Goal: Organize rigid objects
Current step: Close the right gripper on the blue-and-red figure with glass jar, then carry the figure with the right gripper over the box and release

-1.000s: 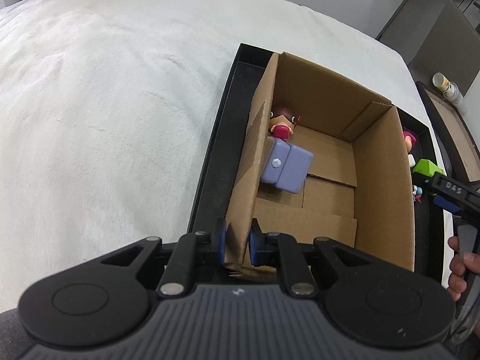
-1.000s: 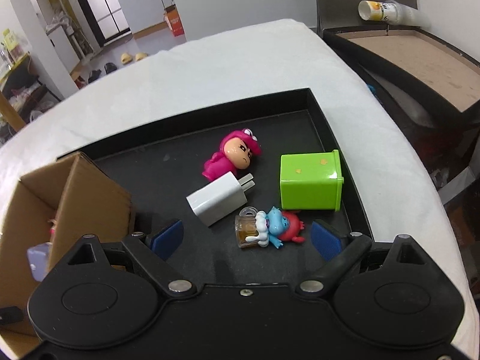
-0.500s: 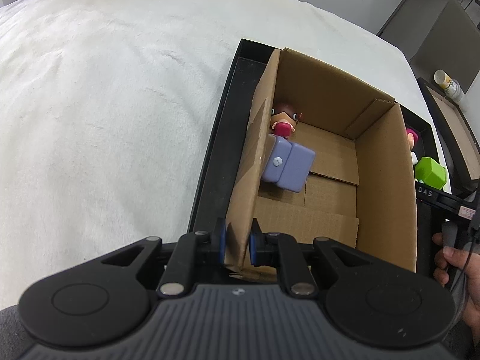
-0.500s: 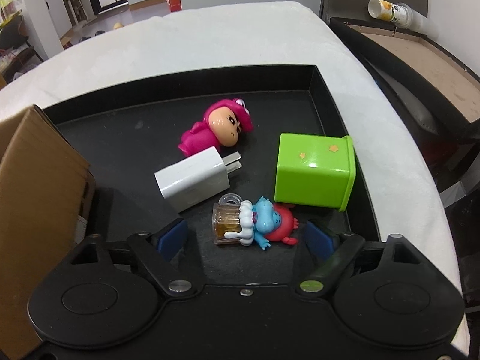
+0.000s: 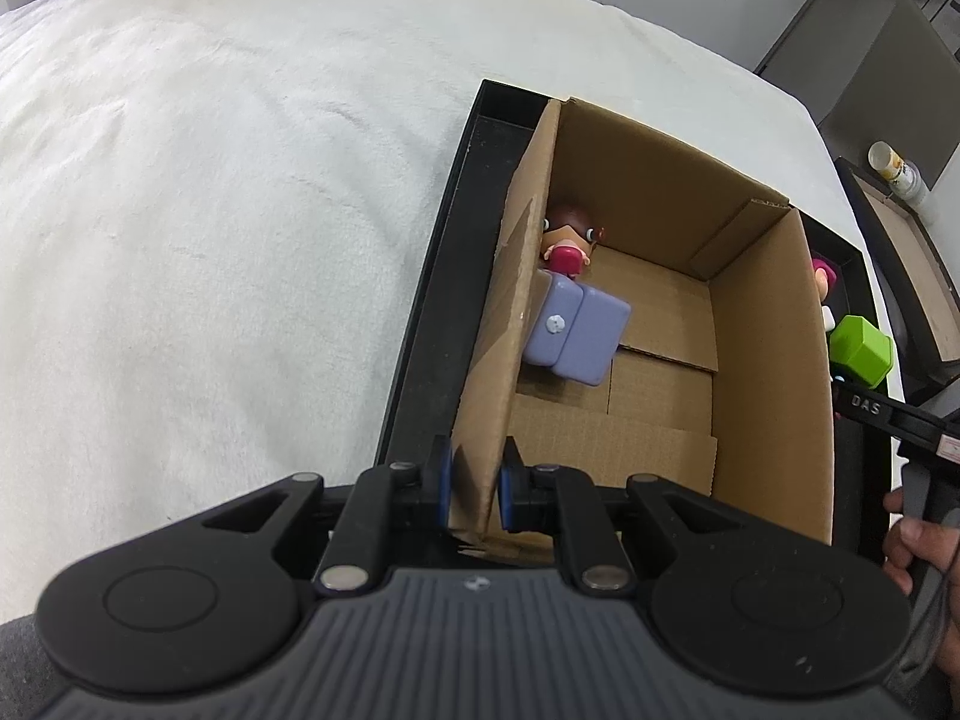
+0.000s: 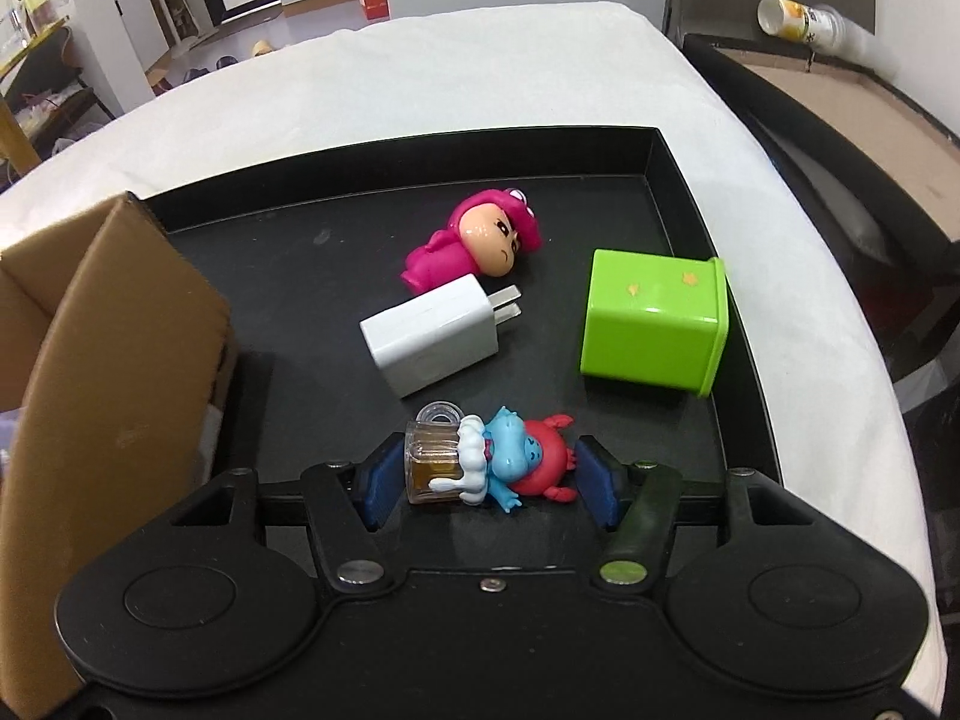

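Observation:
My left gripper (image 5: 474,489) is shut on the near left wall of an open cardboard box (image 5: 762,360) that stands in a black tray (image 5: 432,276). A purple block (image 5: 576,336) and a small doll (image 5: 567,243) lie inside. My right gripper (image 6: 489,477) is low over the tray (image 6: 678,192), its jaws closed in around a blue and red figure with a mug (image 6: 489,462); firm contact is unclear. A white charger (image 6: 432,333), a pink doll (image 6: 474,246) and a green cube (image 6: 654,324) lie beyond it.
The tray sits on a white padded surface (image 5: 210,210). The cardboard box (image 6: 108,396) stands close on the left of the right gripper. A second dark tray (image 6: 840,120) with a can (image 6: 798,21) sits to the right.
My right gripper has moved forward and down over the blue and red figure, and its jaws have narrowed around it. My left gripper has kept its hold on the box wall.

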The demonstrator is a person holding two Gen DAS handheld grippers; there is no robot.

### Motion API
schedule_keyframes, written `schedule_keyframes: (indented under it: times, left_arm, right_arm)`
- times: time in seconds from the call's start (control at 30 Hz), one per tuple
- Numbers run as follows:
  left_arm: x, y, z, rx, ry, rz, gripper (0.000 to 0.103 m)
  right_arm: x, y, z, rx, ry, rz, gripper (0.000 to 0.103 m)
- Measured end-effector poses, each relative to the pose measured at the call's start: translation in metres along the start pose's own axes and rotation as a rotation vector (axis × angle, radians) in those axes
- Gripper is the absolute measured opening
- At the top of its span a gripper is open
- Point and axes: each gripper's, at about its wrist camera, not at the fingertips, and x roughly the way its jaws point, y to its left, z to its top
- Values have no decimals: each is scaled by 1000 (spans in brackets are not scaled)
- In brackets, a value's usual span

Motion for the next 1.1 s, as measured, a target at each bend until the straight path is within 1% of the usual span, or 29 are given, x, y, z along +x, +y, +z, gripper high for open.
schedule_keyframes:
  times: [0.13, 0.23, 0.47, 0.67, 0.8, 1.1]
  left_arm:
    - [-1, 0, -1, 5, -6, 0, 14]
    - [-1, 0, -2, 6, -5, -1, 14]
    - [-2, -1, -3, 19, -4, -3, 14]
    - [-3, 0, -2, 26, 0, -11, 14]
    - [-3, -3, -2, 55, -2, -13, 14]
    - [-3, 3, -3, 49, -2, -39, 14]
  right_arm:
    - [-14, 0, 0, -11, -5, -1, 58]
    - [-26, -2, 0, 0, -18, 27, 58]
    - [-49, 2, 4, -12, -44, 42, 58]
    - [-69, 13, 11, -43, -81, 64, 58]
    - [-75, 19, 17, -60, -97, 74, 58]
    - [-96, 43, 26, -105, -138, 105, 58]
